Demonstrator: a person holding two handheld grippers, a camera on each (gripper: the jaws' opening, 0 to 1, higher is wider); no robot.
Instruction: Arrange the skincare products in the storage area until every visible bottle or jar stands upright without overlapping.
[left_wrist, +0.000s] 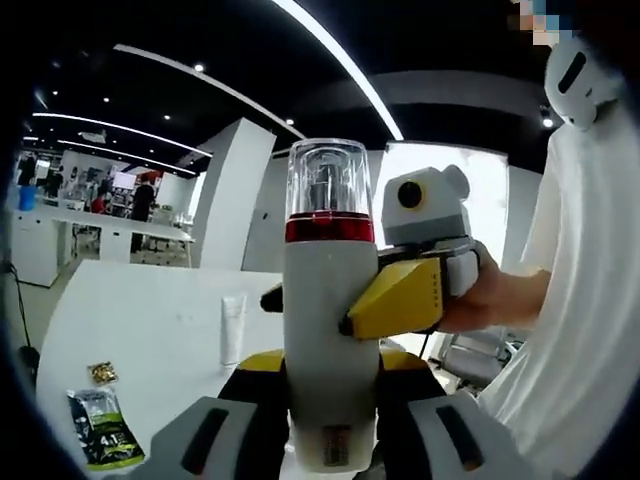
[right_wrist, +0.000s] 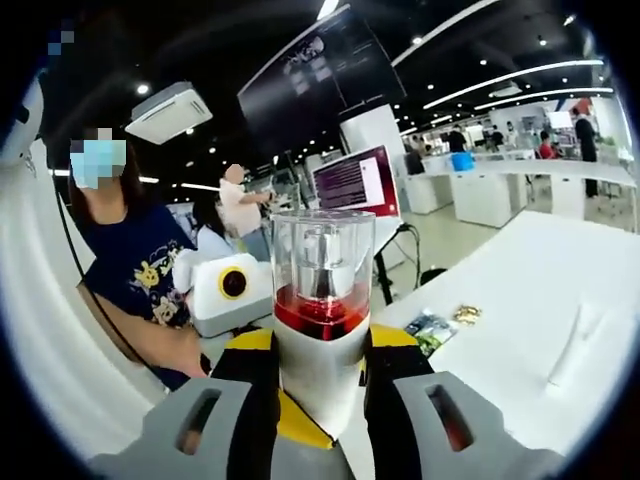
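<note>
Both grippers, left gripper (left_wrist: 330, 420) and right gripper (right_wrist: 318, 400), pinch one pump bottle (left_wrist: 330, 300) between closed-in jaws.

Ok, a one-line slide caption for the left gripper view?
Both tools clamp a white pump bottle with a red band and clear cap, held upright above the white table.

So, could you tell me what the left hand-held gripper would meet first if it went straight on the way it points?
The white pump bottle, already between the left hand-held gripper jaws; the right hand-held gripper clamps it too.
</note>
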